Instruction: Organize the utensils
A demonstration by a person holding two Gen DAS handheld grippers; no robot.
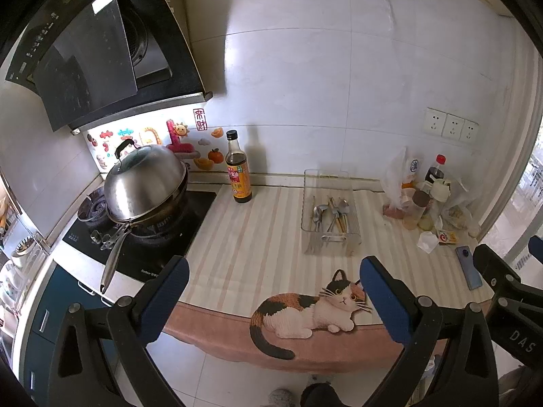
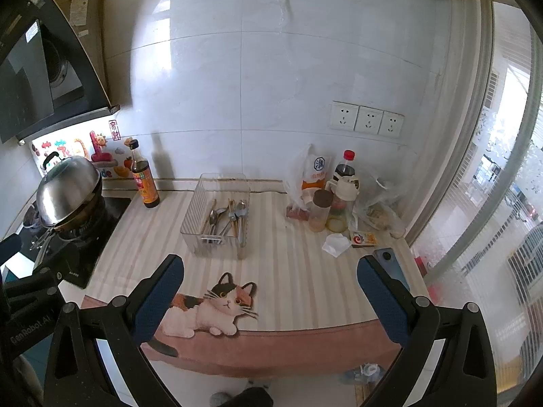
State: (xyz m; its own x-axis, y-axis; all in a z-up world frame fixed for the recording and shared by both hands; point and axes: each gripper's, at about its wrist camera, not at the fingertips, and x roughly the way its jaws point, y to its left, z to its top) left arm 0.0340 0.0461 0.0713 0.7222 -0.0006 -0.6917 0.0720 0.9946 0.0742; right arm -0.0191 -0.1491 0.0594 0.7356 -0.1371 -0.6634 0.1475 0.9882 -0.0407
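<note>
Metal utensils [image 1: 331, 215], spoons and forks among them with a few wooden-handled pieces, are seen lying together in the clear rectangular plastic bin [image 1: 353, 237], which stands on the striped mat with a calico cat print [image 1: 244, 247] covering the worktop. No loose utensil is made out on the mat outside the bin; whether the pieces inside are sorted cannot be told at this size.

The left gripper [image 1: 273, 291] is held back at the near edge of the worktop, jaws wide, nothing between them. The right gripper [image 2: 269, 293] is held likewise, jaws wide and empty, well apart from the bin.

A dark soy-sauce bottle with yellow label [image 1: 238, 169] stands left of the bin; a lidded steel wok [image 1: 146, 186] sits on the hob; a cluster of jars and bags [image 2: 336, 200] and a blue phone [image 2: 390, 264] are noted to the right.

Step in hand, as judged: the scene fits either utensils gathered and both grippers drawn clear, or an approach to rearrange what lies in the bin. No single next move is settled by it.
</note>
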